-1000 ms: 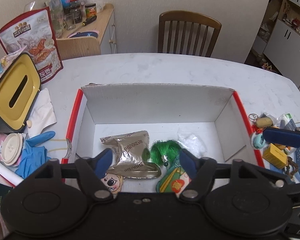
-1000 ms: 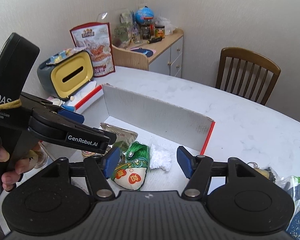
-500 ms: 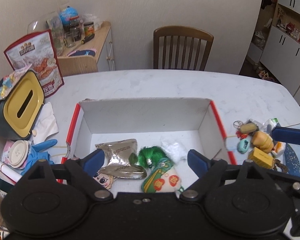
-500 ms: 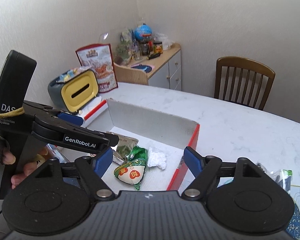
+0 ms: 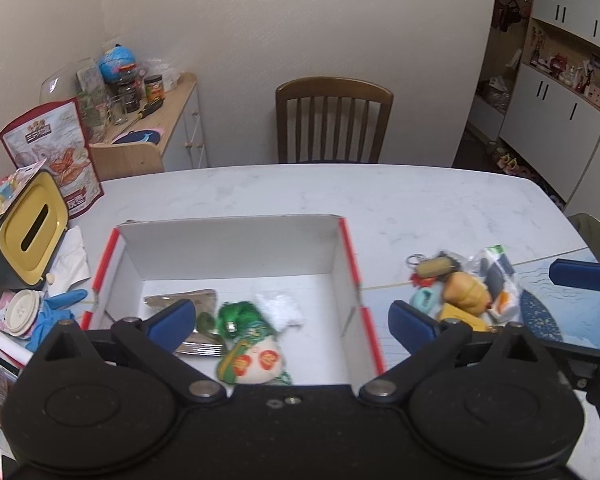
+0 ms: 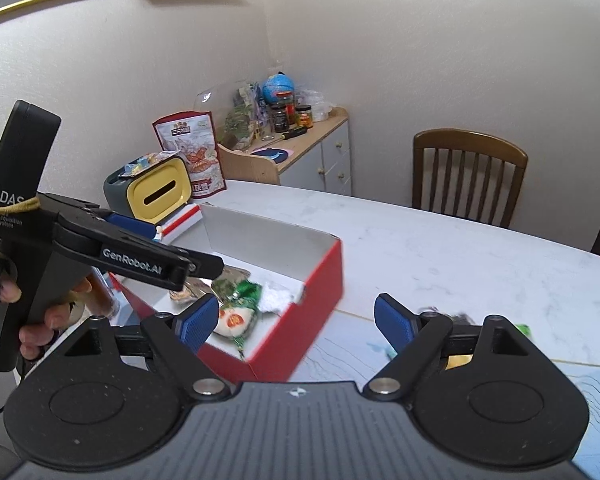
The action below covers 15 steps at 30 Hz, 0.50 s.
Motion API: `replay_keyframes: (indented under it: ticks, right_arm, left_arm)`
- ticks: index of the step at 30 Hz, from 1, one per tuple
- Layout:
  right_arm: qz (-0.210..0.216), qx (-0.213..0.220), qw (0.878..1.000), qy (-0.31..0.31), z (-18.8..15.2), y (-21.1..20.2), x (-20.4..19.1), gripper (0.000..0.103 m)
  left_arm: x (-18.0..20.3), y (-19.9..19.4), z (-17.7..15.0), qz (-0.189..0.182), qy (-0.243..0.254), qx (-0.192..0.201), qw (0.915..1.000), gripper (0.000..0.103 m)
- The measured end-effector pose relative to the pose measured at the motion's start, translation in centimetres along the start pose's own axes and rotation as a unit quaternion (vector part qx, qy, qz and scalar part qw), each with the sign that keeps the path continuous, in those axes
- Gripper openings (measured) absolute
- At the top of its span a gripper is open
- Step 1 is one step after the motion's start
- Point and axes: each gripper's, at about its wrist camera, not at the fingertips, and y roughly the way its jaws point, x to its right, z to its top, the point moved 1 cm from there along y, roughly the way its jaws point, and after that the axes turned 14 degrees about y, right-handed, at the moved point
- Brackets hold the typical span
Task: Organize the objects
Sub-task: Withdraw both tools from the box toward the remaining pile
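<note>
Both hand-held grippers, left [image 5: 291,320] and right [image 6: 290,318], held wide apart and empty above a red-edged box [image 5: 236,246] on the table [image 5: 400,204]

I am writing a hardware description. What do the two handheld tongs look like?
Both tongs are black with round pivot housings and blue padded fingers. The left tongs carry white "GenRobot.AI" lettering on the arm and "DAS" on the upright grip, which has yellow cord tied around it. The right tongs have a ribbed grey top. The hand wears a black strap.

Home dining room: marble-look table [image 5: 380,200], wooden chair [image 5: 334,120], cluttered sideboard [image 5: 172,120], white cabinets [image 5: 556,120].
</note>
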Motion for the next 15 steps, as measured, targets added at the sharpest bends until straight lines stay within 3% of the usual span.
replay_keyframes:
  ticks: [15]
  right_arm:
    - [-0.023,0.006,0.999,0.037,-2.6,-5.0,8.4,0.086]
  left_arm:
    - [8.6,-0.2,0.6,-0.021,0.020,0.031,0.9991,0.102]
